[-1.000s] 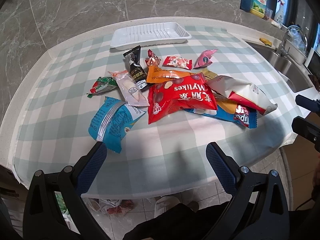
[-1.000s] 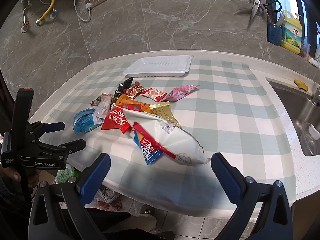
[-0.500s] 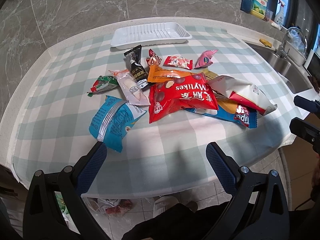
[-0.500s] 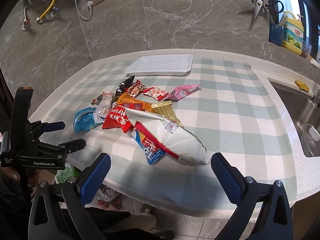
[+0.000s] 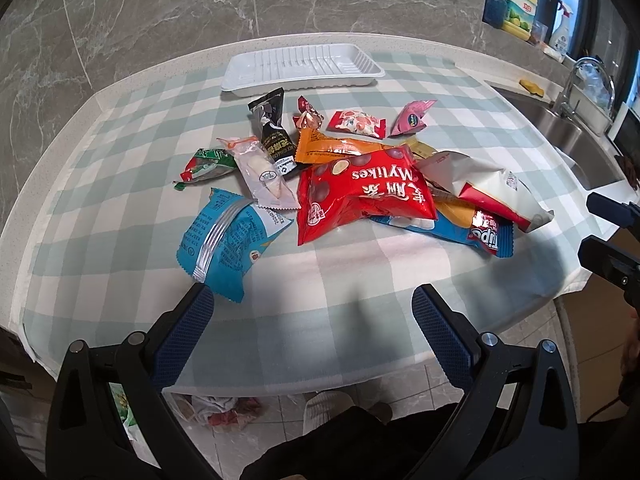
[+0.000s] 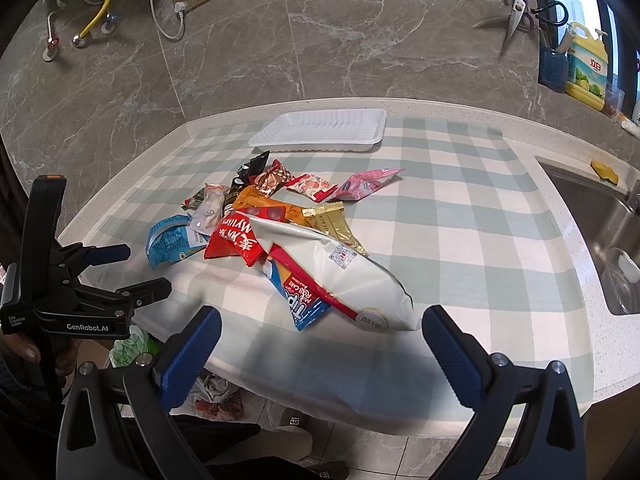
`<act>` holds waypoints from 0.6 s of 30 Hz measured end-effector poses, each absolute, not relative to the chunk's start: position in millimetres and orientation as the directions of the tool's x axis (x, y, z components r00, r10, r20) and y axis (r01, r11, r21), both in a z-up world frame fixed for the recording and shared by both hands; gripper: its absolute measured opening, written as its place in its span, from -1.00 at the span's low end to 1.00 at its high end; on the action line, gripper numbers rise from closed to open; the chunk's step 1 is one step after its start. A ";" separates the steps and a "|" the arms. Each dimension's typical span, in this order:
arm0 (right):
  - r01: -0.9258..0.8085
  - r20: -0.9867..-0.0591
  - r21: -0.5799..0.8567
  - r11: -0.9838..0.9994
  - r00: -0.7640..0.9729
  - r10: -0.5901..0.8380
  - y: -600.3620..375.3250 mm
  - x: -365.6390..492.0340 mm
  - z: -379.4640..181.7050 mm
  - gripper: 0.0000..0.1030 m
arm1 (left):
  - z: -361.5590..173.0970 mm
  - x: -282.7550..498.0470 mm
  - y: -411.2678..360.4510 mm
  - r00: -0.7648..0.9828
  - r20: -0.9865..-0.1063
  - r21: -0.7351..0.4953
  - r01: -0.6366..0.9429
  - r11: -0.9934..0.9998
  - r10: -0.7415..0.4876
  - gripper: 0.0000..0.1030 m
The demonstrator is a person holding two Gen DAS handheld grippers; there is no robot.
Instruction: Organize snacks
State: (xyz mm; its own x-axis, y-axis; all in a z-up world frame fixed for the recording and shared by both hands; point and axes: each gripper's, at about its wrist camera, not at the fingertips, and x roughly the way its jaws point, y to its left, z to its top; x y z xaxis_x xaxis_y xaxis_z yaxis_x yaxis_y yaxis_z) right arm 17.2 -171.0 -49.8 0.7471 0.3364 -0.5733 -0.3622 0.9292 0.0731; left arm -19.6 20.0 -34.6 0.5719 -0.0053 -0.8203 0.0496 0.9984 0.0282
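A heap of snack packets lies on the checked cloth. A red Mylikes bag (image 5: pixel 360 196) sits in the middle, a blue packet (image 5: pixel 224 240) at its left, a white bag (image 6: pixel 340 276) over a blue Tipo pack (image 5: pixel 476 236) at its right. Small packets lie behind: black (image 5: pixel 272 128), pink (image 5: pixel 412 118), orange (image 5: pixel 336 148). An empty white tray (image 5: pixel 300 66) stands at the back. My left gripper (image 5: pixel 312 300) is open and empty over the cloth's near edge. My right gripper (image 6: pixel 320 318) is open and empty, just in front of the white bag.
A steel sink (image 6: pixel 608 232) with a tap (image 5: pixel 572 88) is set in the counter at the right. Bottles (image 6: pixel 588 68) and scissors (image 6: pixel 516 12) stand along the marble wall. The counter's front edge drops to a tiled floor with rags (image 5: pixel 224 412) below.
Both grippers have moved slightly forward towards the pile and stay open. The snacks have not moved.
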 end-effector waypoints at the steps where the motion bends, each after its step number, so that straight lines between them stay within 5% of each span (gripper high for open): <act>1: -0.363 -0.574 0.073 0.929 0.747 0.337 -170.8 17.1 -49.8 0.99 | -35.5 -19.5 20.1 0.570 -0.821 0.026 0.047 0.999 -0.005 0.95; 18: -0.381 -0.580 0.066 0.922 0.737 0.346 -164.3 16.7 -51.0 0.99 | -44.1 -21.7 34.4 0.553 -0.833 -0.018 0.006 1.000 -0.019 0.95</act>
State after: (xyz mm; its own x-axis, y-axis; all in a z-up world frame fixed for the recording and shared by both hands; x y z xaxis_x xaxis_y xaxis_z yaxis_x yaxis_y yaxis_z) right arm 16.7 -164.3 -51.0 0.7370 0.3462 -0.5804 -0.3811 0.9222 0.0661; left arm -21.7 34.4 -44.1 0.5528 -0.0185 -0.8331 0.0064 0.9998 -0.0180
